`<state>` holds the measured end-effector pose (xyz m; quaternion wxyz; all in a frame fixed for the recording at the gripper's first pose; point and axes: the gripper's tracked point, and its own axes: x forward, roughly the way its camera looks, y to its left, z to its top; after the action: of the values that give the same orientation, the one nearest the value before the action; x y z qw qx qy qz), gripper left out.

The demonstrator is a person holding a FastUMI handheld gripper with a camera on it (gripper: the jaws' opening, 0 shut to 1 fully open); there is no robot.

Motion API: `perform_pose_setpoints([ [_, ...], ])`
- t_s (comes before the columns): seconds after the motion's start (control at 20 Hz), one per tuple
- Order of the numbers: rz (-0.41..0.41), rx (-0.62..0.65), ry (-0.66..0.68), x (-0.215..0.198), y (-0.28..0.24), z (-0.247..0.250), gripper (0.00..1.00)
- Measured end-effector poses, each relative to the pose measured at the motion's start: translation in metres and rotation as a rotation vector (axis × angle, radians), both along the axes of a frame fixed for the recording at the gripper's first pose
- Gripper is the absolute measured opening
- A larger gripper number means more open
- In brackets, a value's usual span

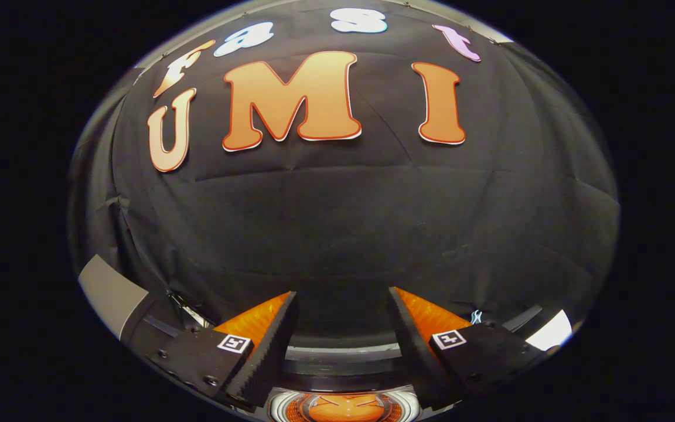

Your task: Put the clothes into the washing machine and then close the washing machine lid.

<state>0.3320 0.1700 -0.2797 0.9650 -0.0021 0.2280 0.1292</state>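
While the tongs (343, 305) stand open with nothing between their two fingers, they point at the black cloth wall (343, 223) of the booth, which hangs well beyond them. Below the fingertips, a curved rim of the washing machine (343, 354) runs across between the two fingers, pale along its upper edge and dark beneath. A grey panel (112, 293) juts out to the left of the left finger, and a bright white patch (551, 331) sits to the right of the right finger. Whether these belong to the machine's lid I cannot tell.
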Motion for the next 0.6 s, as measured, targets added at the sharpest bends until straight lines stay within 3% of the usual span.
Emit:
perform_pose_setpoints([
  [0.6,-0.001,-0.006,-0.005,-0.063,-0.015,-0.004,0.97],
])
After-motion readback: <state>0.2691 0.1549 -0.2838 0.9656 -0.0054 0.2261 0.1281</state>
